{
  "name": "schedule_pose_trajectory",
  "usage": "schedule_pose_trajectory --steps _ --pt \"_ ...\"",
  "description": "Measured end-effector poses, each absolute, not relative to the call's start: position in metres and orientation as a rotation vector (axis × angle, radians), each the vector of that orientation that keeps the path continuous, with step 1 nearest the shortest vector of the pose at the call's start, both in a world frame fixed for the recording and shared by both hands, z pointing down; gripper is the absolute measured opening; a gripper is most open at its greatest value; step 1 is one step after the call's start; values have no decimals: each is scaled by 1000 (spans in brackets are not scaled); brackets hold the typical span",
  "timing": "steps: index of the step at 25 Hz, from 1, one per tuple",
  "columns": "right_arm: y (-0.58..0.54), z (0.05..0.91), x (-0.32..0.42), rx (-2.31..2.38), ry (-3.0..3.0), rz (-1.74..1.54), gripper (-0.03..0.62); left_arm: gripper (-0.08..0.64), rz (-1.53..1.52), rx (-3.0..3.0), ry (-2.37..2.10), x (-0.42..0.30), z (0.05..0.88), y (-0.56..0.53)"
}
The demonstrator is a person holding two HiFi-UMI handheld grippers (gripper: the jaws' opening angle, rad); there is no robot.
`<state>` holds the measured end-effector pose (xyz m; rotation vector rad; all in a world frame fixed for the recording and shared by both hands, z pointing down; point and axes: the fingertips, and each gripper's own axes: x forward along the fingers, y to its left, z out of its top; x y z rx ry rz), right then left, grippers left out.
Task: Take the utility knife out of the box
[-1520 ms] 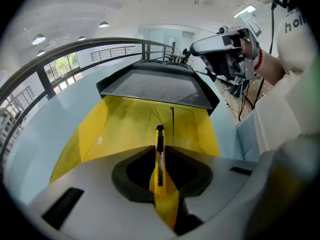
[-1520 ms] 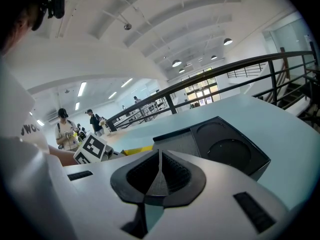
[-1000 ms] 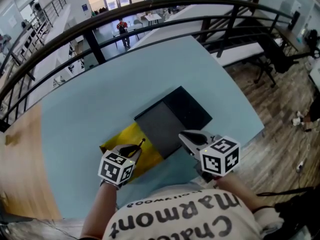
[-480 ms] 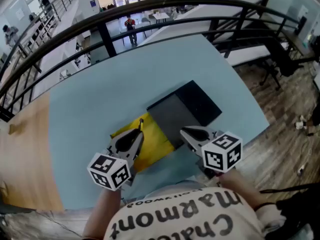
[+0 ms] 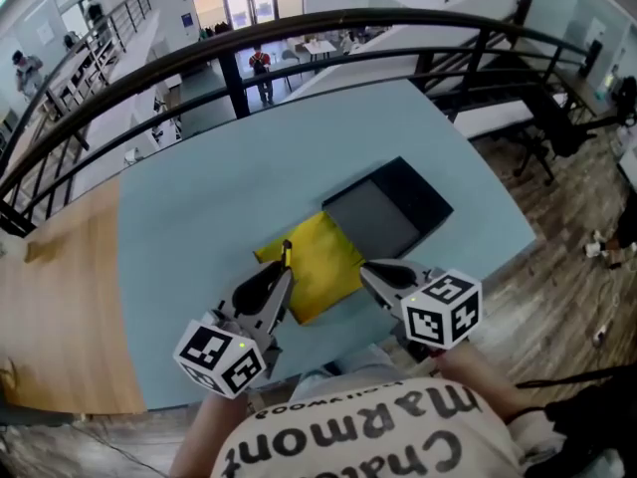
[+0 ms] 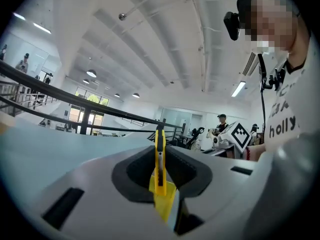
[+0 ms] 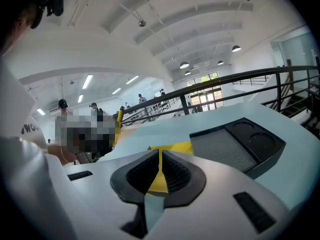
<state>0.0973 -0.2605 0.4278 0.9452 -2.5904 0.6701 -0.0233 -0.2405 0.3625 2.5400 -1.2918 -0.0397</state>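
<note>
My left gripper [image 5: 282, 275] is shut on a yellow utility knife [image 5: 287, 256], held in the air above the near left part of the table. In the left gripper view the knife [image 6: 159, 166] stands on edge between the dark pads, its tip pointing away. The open black box [image 5: 422, 193] with a grey foam insert [image 5: 373, 219] lies ahead to the right. A flat yellow cover [image 5: 323, 259] lies against its near side. My right gripper [image 5: 367, 267] is shut and holds nothing, beside the cover's right corner. In the right gripper view the box [image 7: 260, 154] lies ahead on the right.
The pale blue table [image 5: 199, 207] ends close to the person's body and just right of the box. A wooden surface [image 5: 60, 307] adjoins it on the left. A dark railing [image 5: 299, 23] runs behind the table, with a lower floor beyond.
My left gripper has risen off the yellow cover with the knife in it and tipped up toward level. My right gripper has drawn back from the grey insert to beside the cover.
</note>
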Motion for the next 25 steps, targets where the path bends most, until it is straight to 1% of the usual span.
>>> schedule_pose_trajectory --steps 12,25 --pt "-189 418 52 1042 -2602 664 43 61 -38 2534 -1329 -95 361 -150" --pt "-111 441 15 1058 -2573 723 43 61 -41 2492 -1275 -125 384 -78"
